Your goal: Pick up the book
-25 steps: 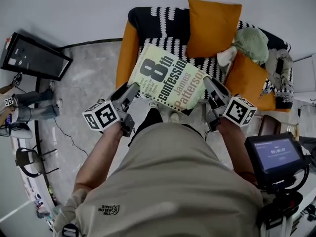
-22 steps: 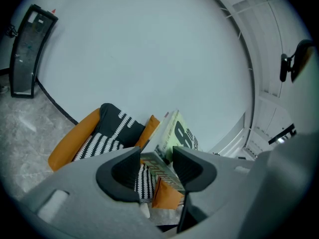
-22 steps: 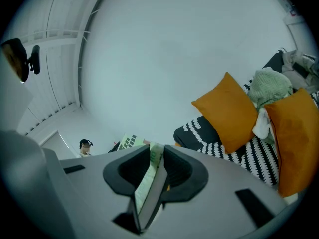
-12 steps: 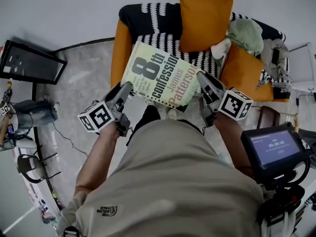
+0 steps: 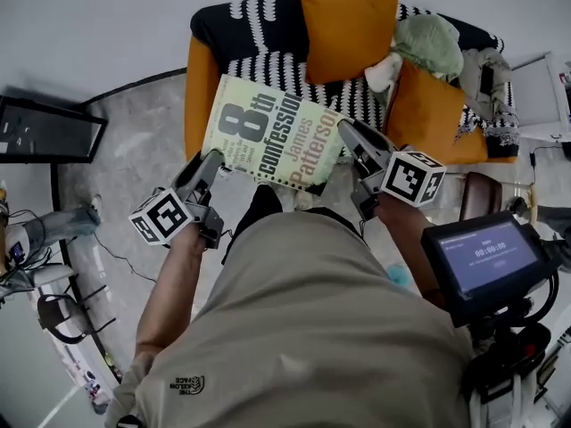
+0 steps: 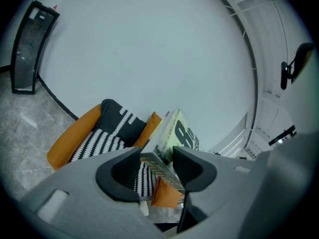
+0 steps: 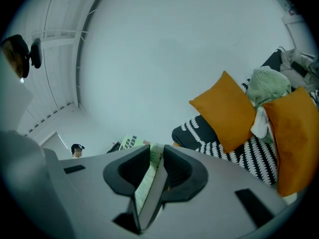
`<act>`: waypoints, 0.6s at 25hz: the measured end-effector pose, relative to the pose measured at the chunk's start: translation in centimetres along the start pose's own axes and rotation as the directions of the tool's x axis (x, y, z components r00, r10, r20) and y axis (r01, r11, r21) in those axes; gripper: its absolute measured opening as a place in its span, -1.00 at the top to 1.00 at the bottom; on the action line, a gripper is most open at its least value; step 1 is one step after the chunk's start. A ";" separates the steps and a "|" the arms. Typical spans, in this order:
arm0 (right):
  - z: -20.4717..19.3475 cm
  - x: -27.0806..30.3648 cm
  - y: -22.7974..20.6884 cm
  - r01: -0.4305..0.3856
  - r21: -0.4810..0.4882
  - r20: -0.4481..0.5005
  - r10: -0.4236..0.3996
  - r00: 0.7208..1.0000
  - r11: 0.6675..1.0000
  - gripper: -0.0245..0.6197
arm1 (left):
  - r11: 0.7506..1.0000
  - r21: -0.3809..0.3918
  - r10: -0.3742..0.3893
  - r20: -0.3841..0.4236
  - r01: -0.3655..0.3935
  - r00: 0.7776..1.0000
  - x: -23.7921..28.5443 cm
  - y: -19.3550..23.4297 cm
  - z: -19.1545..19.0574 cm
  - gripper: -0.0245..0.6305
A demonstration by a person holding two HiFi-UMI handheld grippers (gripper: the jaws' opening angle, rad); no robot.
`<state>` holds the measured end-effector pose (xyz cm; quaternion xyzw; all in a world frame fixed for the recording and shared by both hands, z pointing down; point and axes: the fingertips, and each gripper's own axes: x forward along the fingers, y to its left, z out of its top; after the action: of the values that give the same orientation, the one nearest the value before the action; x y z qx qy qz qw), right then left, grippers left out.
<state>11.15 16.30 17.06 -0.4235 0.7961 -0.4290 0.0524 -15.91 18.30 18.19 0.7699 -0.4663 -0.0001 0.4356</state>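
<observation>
Head view, rectangular paperback book (image 5: 268, 136), perhaps glossy

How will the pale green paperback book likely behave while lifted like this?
The pale green paperback book looks stiff: it spans flat, without visible sag, between the right gripper clamped on one edge and the left gripper at its opposite corner. Its thick page block suggests moderate weight. Pinched only along a narrow strip, it might slip or pivot.
</observation>
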 end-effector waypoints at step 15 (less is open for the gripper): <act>0.0 0.1 0.1 -0.016 0.019 0.017 0.016 1.000 1.000 0.64 | 1.000 0.003 0.016 -0.020 -0.016 1.000 -0.1 -0.1 0.3 0.30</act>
<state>11.03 16.23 16.99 -0.4201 0.7950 -0.4326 0.0666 -16.05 18.24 17.92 0.7668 -0.4680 0.0117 0.4391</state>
